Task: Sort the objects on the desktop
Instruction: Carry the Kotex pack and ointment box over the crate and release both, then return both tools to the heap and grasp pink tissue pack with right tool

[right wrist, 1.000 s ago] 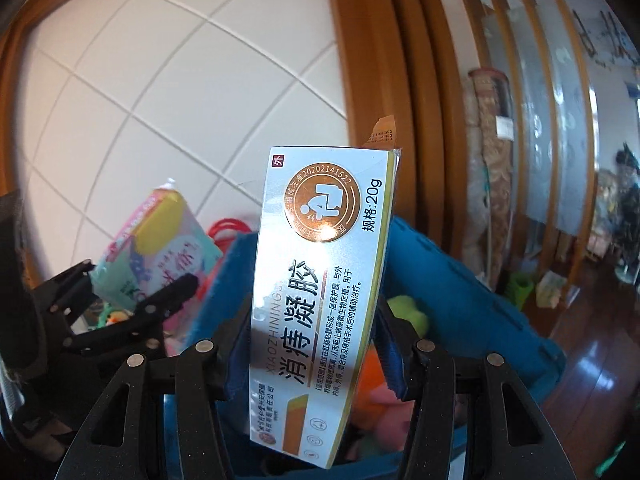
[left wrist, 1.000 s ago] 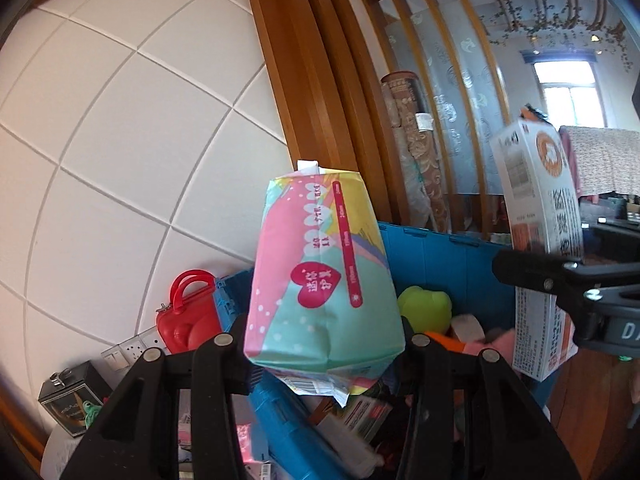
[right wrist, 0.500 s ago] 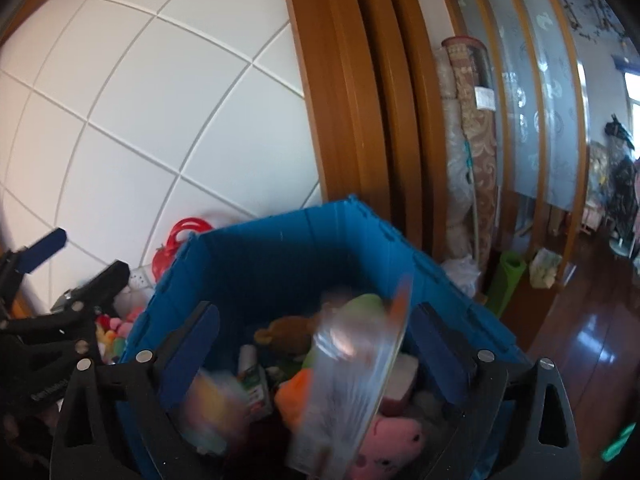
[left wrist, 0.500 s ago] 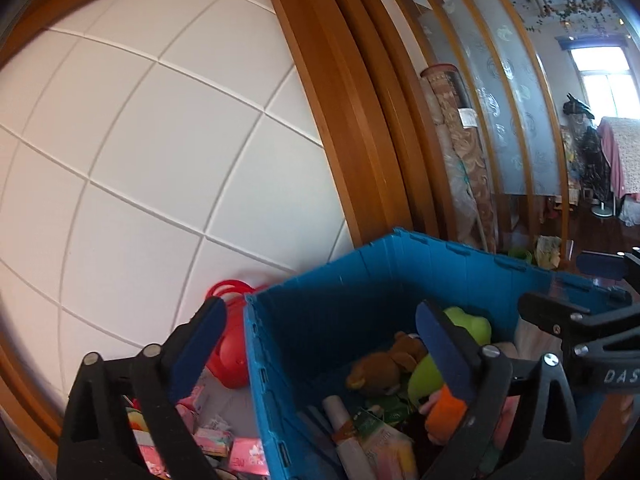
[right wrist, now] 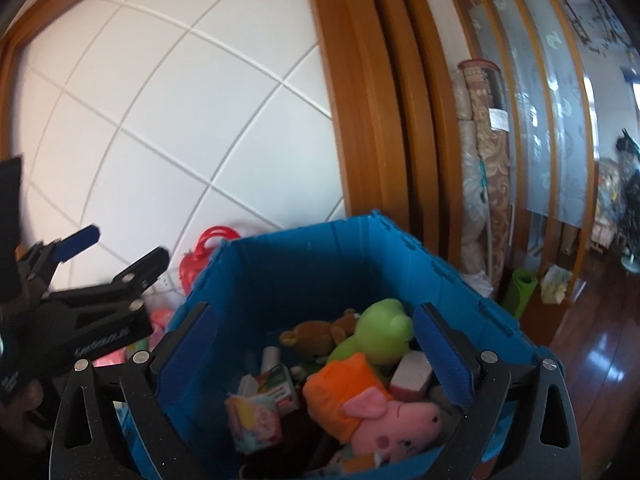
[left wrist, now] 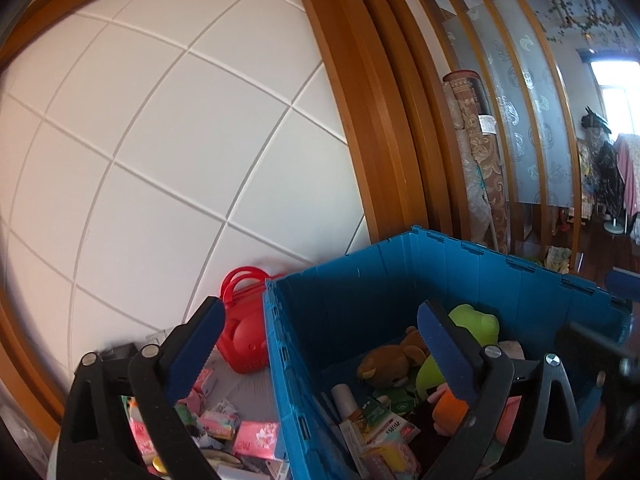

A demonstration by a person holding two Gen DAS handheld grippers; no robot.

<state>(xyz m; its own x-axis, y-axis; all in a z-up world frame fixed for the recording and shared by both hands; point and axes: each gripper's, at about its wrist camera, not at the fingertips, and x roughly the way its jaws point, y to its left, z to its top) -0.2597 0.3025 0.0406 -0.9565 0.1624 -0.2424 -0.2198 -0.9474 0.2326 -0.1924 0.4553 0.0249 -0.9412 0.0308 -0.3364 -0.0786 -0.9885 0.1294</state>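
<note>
A blue plastic crate (left wrist: 360,304) (right wrist: 320,264) holds a green frog toy (right wrist: 380,328), a brown plush bear (right wrist: 316,334), a pink pig plush (right wrist: 392,416), a pastel tissue pack (right wrist: 256,416) and small boxes. My left gripper (left wrist: 320,344) is open and empty over the crate's left wall. My right gripper (right wrist: 316,344) is open and empty above the crate's contents. The left gripper (right wrist: 108,256) also shows at the left of the right wrist view.
A red plastic case with handles (left wrist: 244,332) stands against the white tiled wall (left wrist: 160,140) left of the crate. Pink packets (left wrist: 256,444) and other small items lie on the desk at lower left. A wooden door frame (left wrist: 380,120) rises behind.
One second ago the left gripper held a pastel tissue pack and the right a white ointment box. Both opened and let go; the items now lie in the crate.
</note>
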